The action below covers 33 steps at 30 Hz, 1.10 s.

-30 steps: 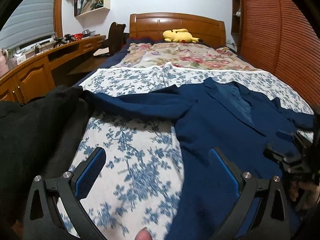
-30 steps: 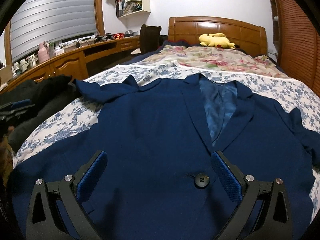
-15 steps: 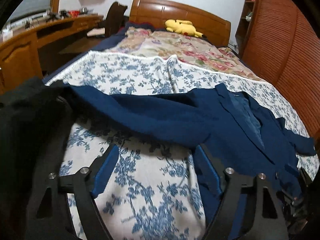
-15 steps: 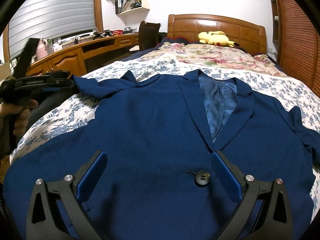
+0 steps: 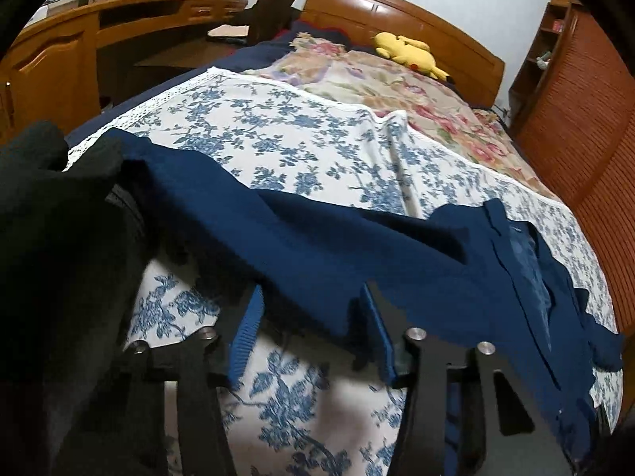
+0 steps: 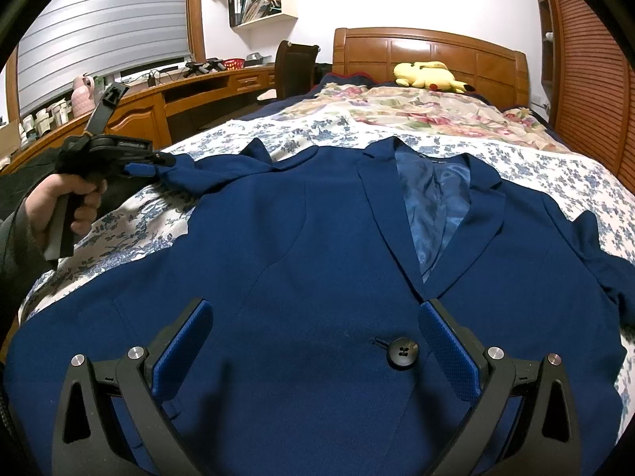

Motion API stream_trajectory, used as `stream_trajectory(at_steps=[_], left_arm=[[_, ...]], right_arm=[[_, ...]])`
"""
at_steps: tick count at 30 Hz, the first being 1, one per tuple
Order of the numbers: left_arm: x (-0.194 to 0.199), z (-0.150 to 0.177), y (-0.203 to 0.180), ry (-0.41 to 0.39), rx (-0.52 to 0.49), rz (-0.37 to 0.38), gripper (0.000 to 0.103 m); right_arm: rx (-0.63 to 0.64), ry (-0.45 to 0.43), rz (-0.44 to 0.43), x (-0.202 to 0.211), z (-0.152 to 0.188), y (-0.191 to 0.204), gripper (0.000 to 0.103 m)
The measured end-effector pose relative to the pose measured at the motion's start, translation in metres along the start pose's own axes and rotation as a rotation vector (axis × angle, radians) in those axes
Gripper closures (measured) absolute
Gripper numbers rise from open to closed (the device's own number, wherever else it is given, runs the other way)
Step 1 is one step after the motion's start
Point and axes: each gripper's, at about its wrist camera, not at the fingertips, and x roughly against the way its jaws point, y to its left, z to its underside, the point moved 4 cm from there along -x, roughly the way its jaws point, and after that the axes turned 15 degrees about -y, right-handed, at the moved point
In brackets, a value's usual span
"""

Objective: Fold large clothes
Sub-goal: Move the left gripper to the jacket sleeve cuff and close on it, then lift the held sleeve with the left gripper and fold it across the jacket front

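On the bed (image 6: 516, 158) the navy jacket (image 6: 317, 238) lies face up. We should pinch its outstretched sleeve (image 5: 278, 230) squarely before folding inward. Our left claw (image 5: 313, 329) has just been closing around the sleeve's edge, not yet clamped; the right claw (image 6: 313, 353) hovers released over the front, angled down.

- Blazer (image 6: 301, 261): navy, shinier blue lining, black button (image 6: 403, 352) at 6 o'clock.
- Bedsheet (image 5: 301, 146): white w/ blue floral print.
- Quilt (image 6: 405, 111), 12 o'clock: cream w/ pink-red flowers.
- Plush toy (image 6: 430, 75): yellow.
- Headboard (image 6: 428, 47): orange-brown wood.
- Gripper pads (image 6: 180, 347): blue, on black frames.
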Motion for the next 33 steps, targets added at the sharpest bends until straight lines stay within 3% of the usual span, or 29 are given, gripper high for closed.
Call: stream_trajectory(at_steps=[4,8,14,21,28,33], left_arm=[[-0.008,-0.001,-0.002,0.020,-0.039,-0.005,0.090],[-0.001,-0.006,-0.019,0.001,-0.126,-0.022,0.100],[0.034,-0.026,-0.063,-0.046,-0.206,0.010,0.101],[0.093,-0.018,-0.145,-0.059,-0.320,0.133,0.101],[0.113,0.001,-0.162,-0.023,-0.404,0.121,0.100],[0.123,0.007,-0.146,-0.043,-0.407,0.098,0.079]], right_arm=[[-0.004,0.002,-0.003,0.000,0.001,0.000,0.000],[-0.008,0.003,-0.004,0.000,0.001,-0.001,0.000],[-0.017,-0.010,-0.005,0.002,0.000,-0.003,0.000],[-0.059,-0.038,-0.012,0.009,0.000,-0.010,0.000],[-0.075,-0.040,-0.017,0.009,0.000,-0.011,0.000],[-0.073,-0.038,-0.016,0.009,0.000,-0.010,0.000]])
